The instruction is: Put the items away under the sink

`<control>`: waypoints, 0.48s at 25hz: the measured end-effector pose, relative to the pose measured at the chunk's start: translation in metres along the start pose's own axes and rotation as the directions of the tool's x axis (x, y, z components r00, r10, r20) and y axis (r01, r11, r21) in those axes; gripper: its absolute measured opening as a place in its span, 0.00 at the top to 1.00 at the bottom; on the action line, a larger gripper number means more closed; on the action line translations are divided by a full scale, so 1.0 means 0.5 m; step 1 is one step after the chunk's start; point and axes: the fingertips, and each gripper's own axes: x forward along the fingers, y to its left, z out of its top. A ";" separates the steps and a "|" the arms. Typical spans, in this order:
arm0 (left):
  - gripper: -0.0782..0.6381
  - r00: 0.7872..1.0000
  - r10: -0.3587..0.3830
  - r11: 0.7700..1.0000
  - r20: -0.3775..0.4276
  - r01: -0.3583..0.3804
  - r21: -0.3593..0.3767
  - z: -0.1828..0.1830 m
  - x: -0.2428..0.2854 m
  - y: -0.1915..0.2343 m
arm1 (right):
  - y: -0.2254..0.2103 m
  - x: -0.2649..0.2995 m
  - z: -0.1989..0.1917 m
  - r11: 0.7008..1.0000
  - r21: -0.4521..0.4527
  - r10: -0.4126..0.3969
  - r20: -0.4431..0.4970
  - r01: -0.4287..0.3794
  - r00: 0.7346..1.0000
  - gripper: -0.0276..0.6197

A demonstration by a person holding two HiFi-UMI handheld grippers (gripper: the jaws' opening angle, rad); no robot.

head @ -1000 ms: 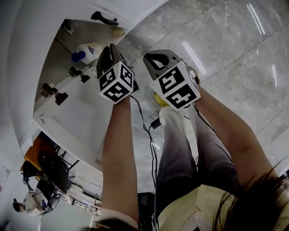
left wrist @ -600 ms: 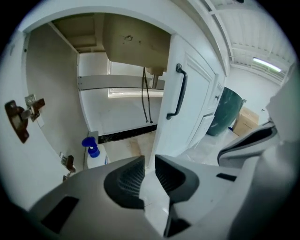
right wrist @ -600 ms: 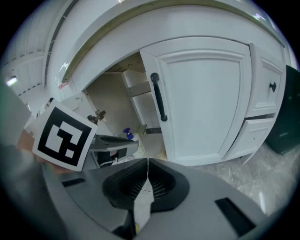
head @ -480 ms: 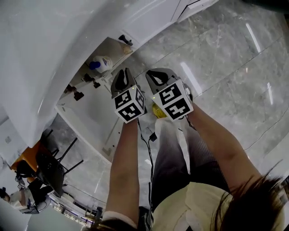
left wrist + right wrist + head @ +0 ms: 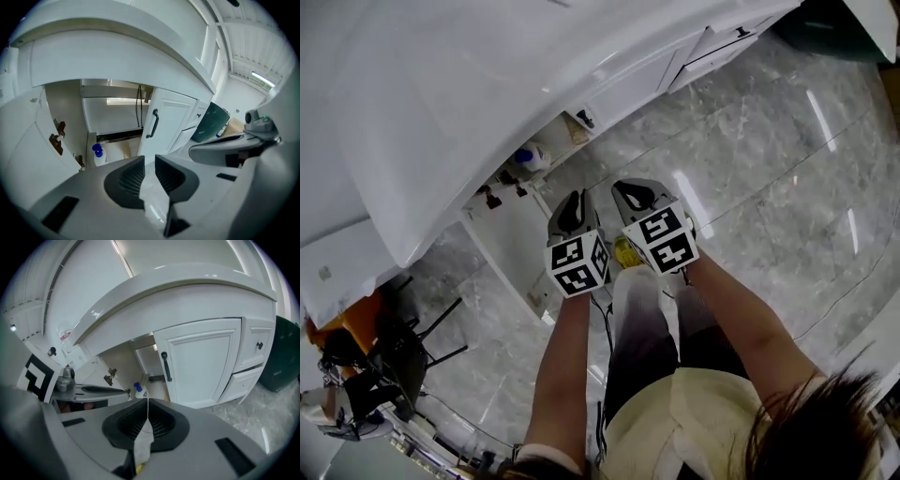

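My left claw [image 5: 150, 161] stood narrowly open, holding nothing; my right claw [image 5: 147, 404] was closed, empty. One blue-capped bottle [image 5: 98, 157] sat in the open cabinet [image 5: 110, 119].

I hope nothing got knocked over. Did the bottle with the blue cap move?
No. The bottle stands in the same spot inside the cupboard, beside the open door's hinges; only the view pulled back.
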 end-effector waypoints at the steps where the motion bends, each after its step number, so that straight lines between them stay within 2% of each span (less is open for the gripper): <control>1: 0.76 1.000 -0.001 1.000 0.000 0.001 -0.005 0.006 -0.015 -0.002 | 0.005 -0.012 0.011 1.000 0.000 0.000 0.007 0.000 1.000 0.92; 5: 0.76 1.000 0.004 0.997 0.002 -0.004 -0.075 0.029 -0.071 -0.009 | 0.027 -0.062 0.051 1.000 0.017 0.013 0.027 -0.014 1.000 0.92; 8: 0.76 1.000 0.000 0.991 0.011 0.001 -0.137 0.048 -0.120 -0.016 | 0.049 -0.099 0.076 1.000 -0.003 0.016 0.037 -0.016 0.999 0.92; 12: 0.78 0.998 -0.006 0.987 0.056 0.015 -0.162 0.083 -0.180 -0.031 | 0.069 -0.142 0.109 1.000 -0.023 0.017 0.044 -0.016 0.999 0.92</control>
